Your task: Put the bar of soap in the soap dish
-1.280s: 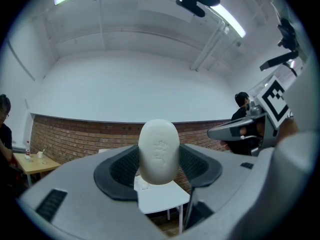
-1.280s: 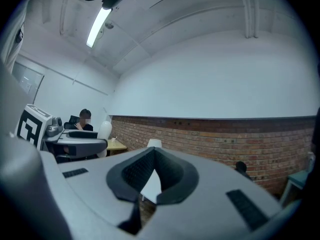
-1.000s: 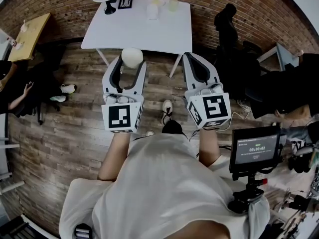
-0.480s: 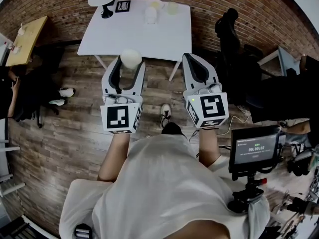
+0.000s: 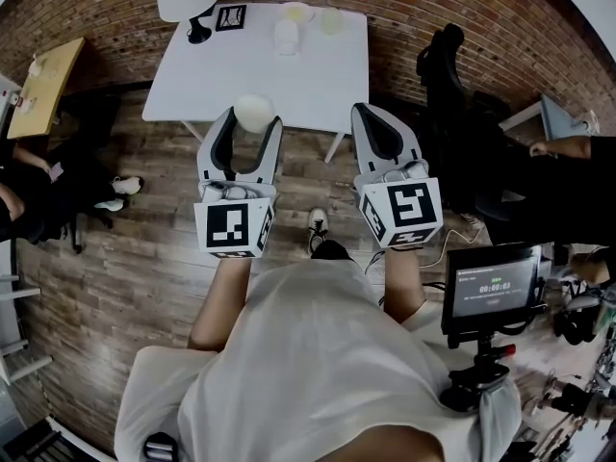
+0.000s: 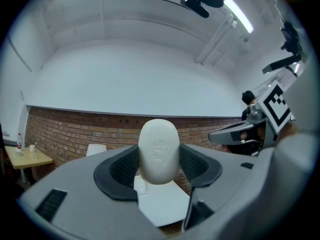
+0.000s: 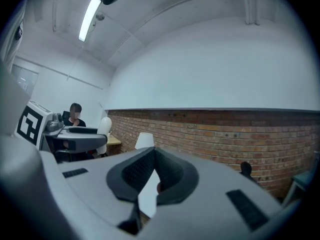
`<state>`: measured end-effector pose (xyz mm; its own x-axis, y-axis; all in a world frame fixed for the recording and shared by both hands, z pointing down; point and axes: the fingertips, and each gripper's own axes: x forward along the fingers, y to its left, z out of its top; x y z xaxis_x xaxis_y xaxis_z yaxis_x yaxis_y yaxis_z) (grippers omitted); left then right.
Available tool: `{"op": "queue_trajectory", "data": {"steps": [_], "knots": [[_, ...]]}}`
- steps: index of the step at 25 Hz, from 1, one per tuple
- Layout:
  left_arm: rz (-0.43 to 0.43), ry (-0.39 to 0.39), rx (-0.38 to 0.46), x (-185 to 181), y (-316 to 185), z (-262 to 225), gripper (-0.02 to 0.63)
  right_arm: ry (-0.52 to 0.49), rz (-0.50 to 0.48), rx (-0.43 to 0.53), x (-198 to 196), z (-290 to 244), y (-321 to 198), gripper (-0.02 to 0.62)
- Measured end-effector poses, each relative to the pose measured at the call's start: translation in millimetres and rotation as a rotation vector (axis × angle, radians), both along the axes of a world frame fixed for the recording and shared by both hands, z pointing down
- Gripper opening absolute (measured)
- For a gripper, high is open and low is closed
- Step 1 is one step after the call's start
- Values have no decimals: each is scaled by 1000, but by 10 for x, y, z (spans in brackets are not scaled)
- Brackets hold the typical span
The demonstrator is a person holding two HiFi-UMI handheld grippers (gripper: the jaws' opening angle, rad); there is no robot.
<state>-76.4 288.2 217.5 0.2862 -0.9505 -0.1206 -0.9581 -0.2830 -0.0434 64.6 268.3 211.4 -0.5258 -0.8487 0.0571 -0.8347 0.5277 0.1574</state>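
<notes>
Fingers on our left gripper [image 5: 254,119] clamp the bar of soap [image 6: 158,151]; right gripper [image 5: 377,121] fingers together, empty. Tabletop [image 5: 231,75] at 12 o'clock has come nearer: we're approaching, soap undelivered.

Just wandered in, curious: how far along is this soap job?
Done: the left gripper is shut on the bar of soap. In hand: it hangs short of the white table. Left: setting it in the soap dish, probably among small items at the table's far edge. The right gripper is shut, empty.

Right claw [image 7: 153,156] closed; empty
</notes>
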Motion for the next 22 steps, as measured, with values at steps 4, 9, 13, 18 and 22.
{"op": "queue_trajectory", "data": {"steps": [4, 9, 13, 18, 22], "knots": [[-9, 1, -8, 28, -203, -12, 258, -8, -28, -8, 5, -19, -204, 3], [-24, -1, -10, 56, -453, -45, 258, -35, -35, 3, 73, -94, -469, 3], [-35, -5, -16, 142, -665, -47, 258, -39, -52, -12, 153, -82, -699, 3], [-45, -16, -26, 346, -1025, -34, 259, -48, -83, -37, 315, -32, -1079, 3], [-59, -15, -17, 387, -1069, -25, 258, -36, -87, -2, 358, -51, -1137, 3]]}}
